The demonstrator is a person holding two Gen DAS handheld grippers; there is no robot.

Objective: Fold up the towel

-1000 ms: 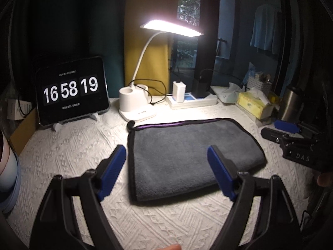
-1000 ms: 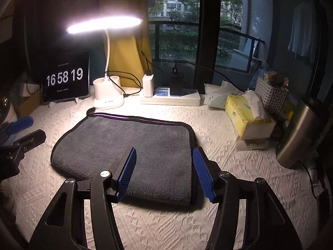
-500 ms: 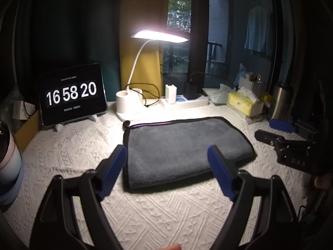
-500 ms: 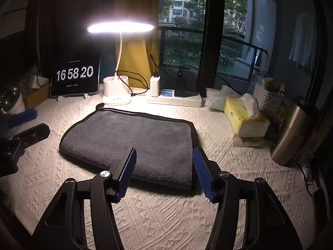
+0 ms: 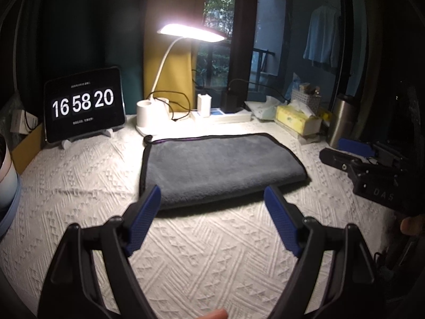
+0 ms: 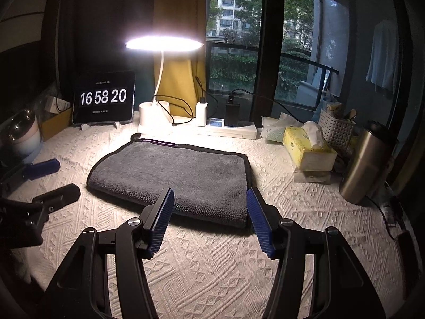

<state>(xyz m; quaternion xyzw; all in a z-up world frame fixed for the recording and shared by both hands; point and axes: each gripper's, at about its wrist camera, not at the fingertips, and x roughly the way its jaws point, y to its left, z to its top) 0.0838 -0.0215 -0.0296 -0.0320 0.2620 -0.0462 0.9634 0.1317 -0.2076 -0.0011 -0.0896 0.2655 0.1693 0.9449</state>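
Two grippers, your left gripper and right gripper, hung spread apart and empty above the cloth; the grey towel lay folded flat under the lamp; little seemed left.

We see a dim room lit by the glaring white gooseneck desk lamp; fisheye edges curve, darken and blur.

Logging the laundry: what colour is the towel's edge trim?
Black trim on the grey towel, clearest from the right wrist.
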